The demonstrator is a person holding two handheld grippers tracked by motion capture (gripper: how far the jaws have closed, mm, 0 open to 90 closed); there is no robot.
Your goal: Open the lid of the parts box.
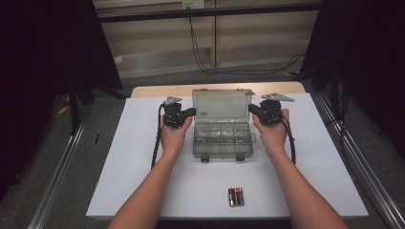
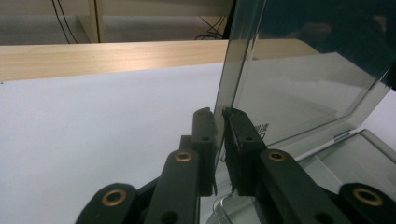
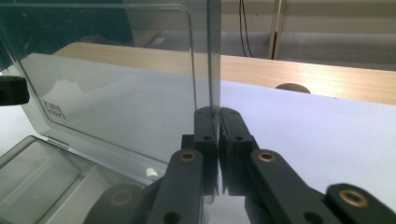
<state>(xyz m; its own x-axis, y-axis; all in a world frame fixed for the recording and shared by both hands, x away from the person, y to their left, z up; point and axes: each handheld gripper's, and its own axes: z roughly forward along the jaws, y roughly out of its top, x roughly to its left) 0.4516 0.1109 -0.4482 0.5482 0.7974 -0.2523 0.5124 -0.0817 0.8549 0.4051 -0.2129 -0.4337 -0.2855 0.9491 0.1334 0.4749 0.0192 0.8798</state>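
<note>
Both grippers pinch the raised lid (image 1: 222,106) of the clear organiser box (image 1: 222,140), mid-mat.
Left gripper (image 2: 220,114) & right gripper (image 3: 216,112) clamp opposite lid edges, jaws nearly shut. Lid prob. light, thin, slick, brittle: hold edges gently; batteries (image 1: 236,196) near box front.

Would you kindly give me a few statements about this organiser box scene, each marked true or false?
1. The clear grey plastic organiser box has its lid standing open. True.
2. The left hand-held gripper is shut on the lid's side edge. True.
3. The right hand-held gripper hangs open above the table. False: it is shut on the lid's other side edge.
4. The small batteries lie inside a compartment of the box. False: they lie on the white table top, nearer the person than the box.
5. The box's two front latches face the person. True.
</note>
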